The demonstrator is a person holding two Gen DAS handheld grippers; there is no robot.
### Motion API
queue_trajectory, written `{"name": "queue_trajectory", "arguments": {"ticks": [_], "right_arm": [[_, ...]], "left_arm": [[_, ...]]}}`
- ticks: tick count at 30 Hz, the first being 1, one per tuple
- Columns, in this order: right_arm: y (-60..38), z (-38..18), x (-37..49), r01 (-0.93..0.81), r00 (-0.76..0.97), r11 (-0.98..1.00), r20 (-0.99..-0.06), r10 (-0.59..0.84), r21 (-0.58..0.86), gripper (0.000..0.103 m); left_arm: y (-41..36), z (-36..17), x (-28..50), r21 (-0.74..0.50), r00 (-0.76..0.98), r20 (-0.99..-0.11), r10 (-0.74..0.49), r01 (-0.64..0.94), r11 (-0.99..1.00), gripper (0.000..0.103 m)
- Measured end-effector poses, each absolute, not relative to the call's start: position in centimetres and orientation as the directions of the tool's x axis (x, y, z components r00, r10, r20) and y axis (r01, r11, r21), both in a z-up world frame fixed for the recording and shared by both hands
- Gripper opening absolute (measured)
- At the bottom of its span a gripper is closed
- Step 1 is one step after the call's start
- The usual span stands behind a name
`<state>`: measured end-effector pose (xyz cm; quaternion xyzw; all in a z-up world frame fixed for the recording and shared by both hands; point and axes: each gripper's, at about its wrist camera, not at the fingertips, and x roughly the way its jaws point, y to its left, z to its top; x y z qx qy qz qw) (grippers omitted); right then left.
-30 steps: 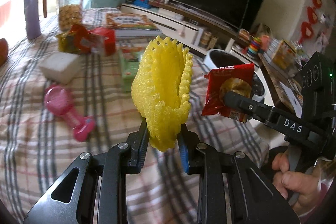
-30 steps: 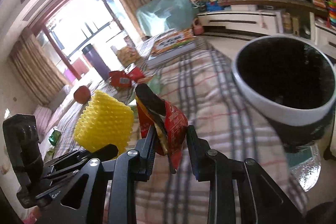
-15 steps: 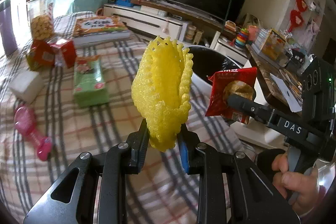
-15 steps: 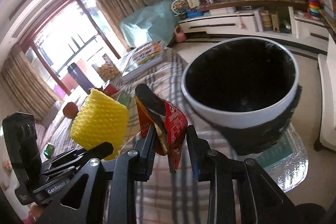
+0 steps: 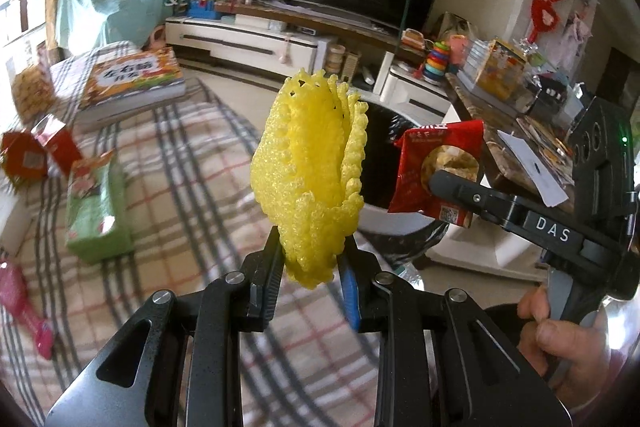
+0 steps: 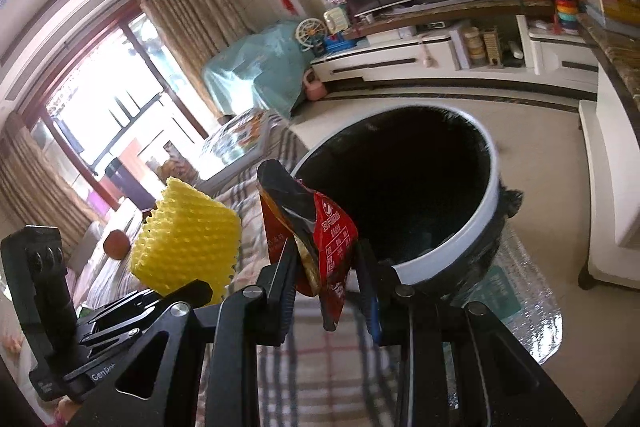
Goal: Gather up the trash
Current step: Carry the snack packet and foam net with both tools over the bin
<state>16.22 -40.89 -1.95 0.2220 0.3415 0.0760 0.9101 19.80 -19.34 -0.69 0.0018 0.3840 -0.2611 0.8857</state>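
My left gripper (image 5: 310,261) is shut on a yellow foam fruit net (image 5: 310,171), which stands up from its jaws; the net (image 6: 186,245) also shows at the left of the right wrist view. A crumpled red snack wrapper (image 6: 320,247) is pinched in my right gripper (image 6: 326,279), and the wrapper (image 5: 436,171) appears at the right of the left wrist view. Just beyond both grippers stands a round bin with a white rim (image 6: 452,255) and a black liner, beside the edge of the plaid-covered table (image 5: 180,195). In the left wrist view the net hides most of the bin (image 5: 378,163).
On the plaid cloth lie a green packet (image 5: 94,211), red boxes (image 5: 38,153), a pink toy (image 5: 24,307) and a large picture book (image 5: 132,83). A TV cabinet (image 6: 440,55) runs along the far wall. A hand (image 5: 560,335) grips the right tool.
Both grippers have swung across the table toward the bin, each keeping its load. The bin now looms larger and more central; the table items have slid left.
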Motion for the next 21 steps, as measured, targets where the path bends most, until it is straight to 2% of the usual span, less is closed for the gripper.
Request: {"name": "queue_trajectory", "arguments": {"ticks": [11,21], "right_arm": [[-44.3,-1.8,17.9,0.079,0.766,0.896,-0.602,0.226,0.436,0.029],[-45.8,-2.6,19.4,0.112,0.748,0.899,-0.632,0.204,0.423,0.030]], "left_arm": [[-23.3,0.0,22.1,-0.185,0.556,-0.678,-0.480,0.504,0.844,0.025],[-25.6,-1.1,24.2,-0.173,0.523,-0.714,-0.466,0.514,0.840,0.025]]}}
